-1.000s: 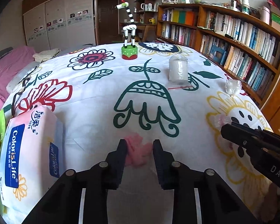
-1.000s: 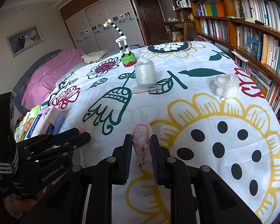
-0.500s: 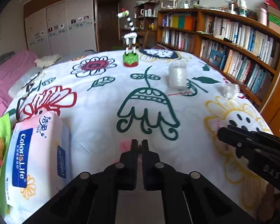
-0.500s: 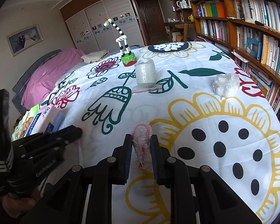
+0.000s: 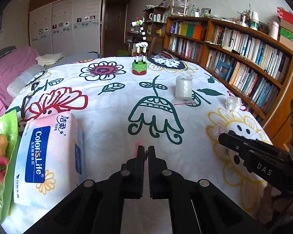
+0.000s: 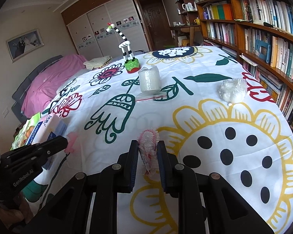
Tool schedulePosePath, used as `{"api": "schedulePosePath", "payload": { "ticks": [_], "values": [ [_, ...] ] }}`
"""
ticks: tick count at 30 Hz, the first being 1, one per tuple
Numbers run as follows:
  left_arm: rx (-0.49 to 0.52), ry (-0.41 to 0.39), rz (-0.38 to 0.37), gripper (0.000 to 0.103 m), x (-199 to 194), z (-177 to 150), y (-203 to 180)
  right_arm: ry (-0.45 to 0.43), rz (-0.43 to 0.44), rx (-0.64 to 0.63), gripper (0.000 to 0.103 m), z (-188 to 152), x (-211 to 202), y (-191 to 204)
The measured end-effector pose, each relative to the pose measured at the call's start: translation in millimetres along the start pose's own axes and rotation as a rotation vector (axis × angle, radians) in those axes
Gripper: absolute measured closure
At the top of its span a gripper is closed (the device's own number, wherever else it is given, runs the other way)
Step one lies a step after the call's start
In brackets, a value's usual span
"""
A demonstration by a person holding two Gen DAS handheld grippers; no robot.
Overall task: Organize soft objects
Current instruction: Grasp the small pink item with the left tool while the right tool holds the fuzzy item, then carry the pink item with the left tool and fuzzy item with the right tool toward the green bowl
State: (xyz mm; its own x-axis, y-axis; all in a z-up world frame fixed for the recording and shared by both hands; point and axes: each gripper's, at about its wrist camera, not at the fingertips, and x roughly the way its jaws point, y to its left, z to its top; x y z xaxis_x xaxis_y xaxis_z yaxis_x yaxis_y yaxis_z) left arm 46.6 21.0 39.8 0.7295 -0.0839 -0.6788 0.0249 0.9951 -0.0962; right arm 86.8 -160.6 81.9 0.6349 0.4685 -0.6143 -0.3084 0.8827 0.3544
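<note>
Just short of the green bell flower (image 6: pixel 111 115) printed on the bed's cover, the right gripper (image 6: pixel 147 156) clamps a pink frilly scrunchie (image 6: pixel 148 146) and the left gripper (image 5: pixel 146 152) pinches a soft pink piece (image 6: pixel 71 143), probably for gathering.

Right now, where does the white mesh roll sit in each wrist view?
Left wrist: the white mesh roll stands upper right of centre, beyond the teal bell flower print.
Right wrist: the roll stands upper centre, on a clear zip bag.
Shared landmark: the striped giraffe toy on its green base, just behind and left of the roll.
</note>
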Motion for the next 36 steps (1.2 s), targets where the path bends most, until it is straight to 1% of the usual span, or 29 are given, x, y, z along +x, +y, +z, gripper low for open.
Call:
{"api": "schedulePosePath", "payload": {
  "ticks": [7, 11, 15, 17, 19, 20, 21, 22, 23, 24, 26, 29, 31, 32, 33, 34, 35, 36],
  "values": [
    [0.004, -0.036, 0.002, 0.1, -15, 5, 2, -0.001, 0.0, 0.003, 0.083, 0, 0, -1],
    [-0.005, -0.042, 0.001, 0.1, -19, 8, 6, -0.005, -0.006, 0.0, 0.083, 1, -1, -1],
    [0.016, -0.013, -0.005, 0.1, -14, 5, 5, 0.002, -0.008, 0.002, 0.083, 1, 0, 0],
    [0.025, 0.031, -0.019, 0.098, -4, 1, 3, 0.003, -0.01, 0.003, 0.083, 1, 0, 0],
    [0.032, 0.073, -0.019, 0.09, 6, -4, 1, 0.003, -0.011, 0.002, 0.083, 1, 1, 0],
    [0.037, 0.092, -0.016, 0.077, 12, -7, -1, 0.004, -0.011, 0.002, 0.083, 1, 1, 0],
    [0.039, 0.103, -0.012, 0.06, 16, -9, -2, 0.004, -0.01, 0.002, 0.083, 1, 1, 0],
    [0.041, 0.109, -0.01, 0.053, 19, -11, -3, 0.003, -0.009, 0.002, 0.083, 1, 1, 0],
    [0.045, 0.109, -0.009, 0.042, 20, -13, -5, 0.003, -0.009, 0.003, 0.083, 1, 0, 0],
    [0.05, 0.106, -0.004, 0.035, 20, -14, -7, 0.003, -0.01, 0.004, 0.083, 1, 1, 0],
    [0.068, 0.105, 0.003, 0.031, 22, -15, -11, 0.005, -0.009, 0.007, 0.083, 1, 1, 0],
    [0.077, 0.112, -0.006, 0.032, 28, -15, -13, 0.009, -0.006, 0.01, 0.083, 0, 3, 0],
    [0.091, 0.101, 0.012, 0.044, 31, -15, -14, 0.008, -0.002, 0.012, 0.082, -1, 3, 0],
    [0.103, 0.098, 0.025, 0.057, 32, -14, -15, 0.008, -0.002, 0.013, 0.083, -1, 3, 0],
    [0.105, 0.093, 0.019, 0.07, 32, -13, -15, 0.007, -0.001, 0.013, 0.083, -1, 3, 0],
    [0.101, 0.093, 0.012, 0.081, 32, -12, -15, 0.008, -0.002, 0.014, 0.083, -2, 3, -1],
    [0.101, 0.092, 0.013, 0.085, 31, -12, -15, 0.007, -0.002, 0.016, 0.083, -2, 3, -1],
    [0.097, 0.09, 0.007, 0.085, 29, -13, -15, 0.008, -0.002, 0.016, 0.083, -2, 3, 0]
  ]
}}
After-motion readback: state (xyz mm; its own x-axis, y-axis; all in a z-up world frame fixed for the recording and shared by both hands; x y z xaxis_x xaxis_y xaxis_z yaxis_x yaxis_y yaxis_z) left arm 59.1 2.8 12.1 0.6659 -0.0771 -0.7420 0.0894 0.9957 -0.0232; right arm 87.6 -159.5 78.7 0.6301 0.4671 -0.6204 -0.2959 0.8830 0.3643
